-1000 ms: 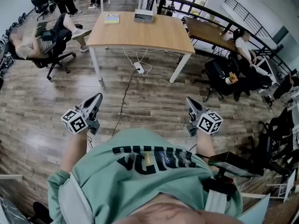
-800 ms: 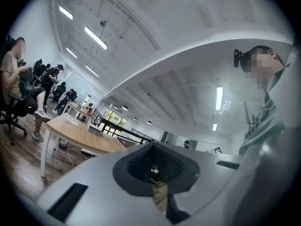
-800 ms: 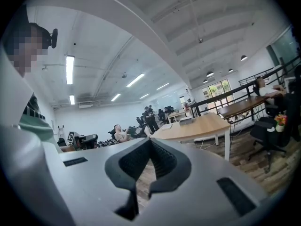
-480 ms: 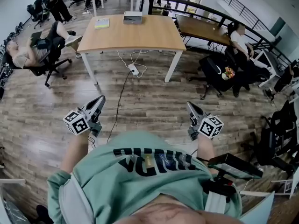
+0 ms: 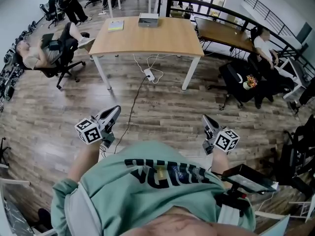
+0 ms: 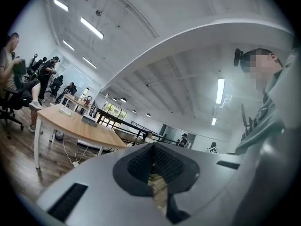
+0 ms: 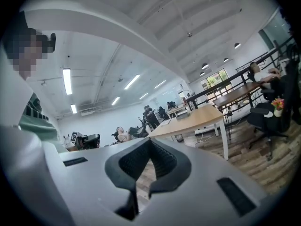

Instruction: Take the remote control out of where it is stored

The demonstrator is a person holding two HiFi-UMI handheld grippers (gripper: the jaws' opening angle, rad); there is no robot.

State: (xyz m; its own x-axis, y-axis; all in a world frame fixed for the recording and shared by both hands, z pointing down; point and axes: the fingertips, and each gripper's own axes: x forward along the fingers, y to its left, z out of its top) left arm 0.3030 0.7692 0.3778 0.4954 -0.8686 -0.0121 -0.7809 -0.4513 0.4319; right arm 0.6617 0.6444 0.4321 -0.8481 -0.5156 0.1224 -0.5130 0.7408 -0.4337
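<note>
No remote control shows in any view. My left gripper (image 5: 116, 110) hangs in front of the person's green shirt, above the wooden floor, shut and empty; in the left gripper view its jaws (image 6: 153, 147) meet with nothing between them. My right gripper (image 5: 206, 118) is held level beside it, also shut and empty, its jaws (image 7: 150, 142) closed at the tip. Both point towards a light wooden table (image 5: 147, 36) some way ahead. On the table's far edge stand a grey box (image 5: 148, 19) and a book (image 5: 116, 25).
A power strip with cables (image 5: 149, 74) lies on the floor under the table. A person reclines in an office chair (image 5: 54, 53) at the left. At the right are a black chair (image 5: 236, 82), a seated person (image 5: 268, 48) and a dark table (image 5: 221, 33) along a railing.
Both grippers sit lower in the head view, the left one also further right. The room has shifted a little around them. The jaws stay shut and empty.
</note>
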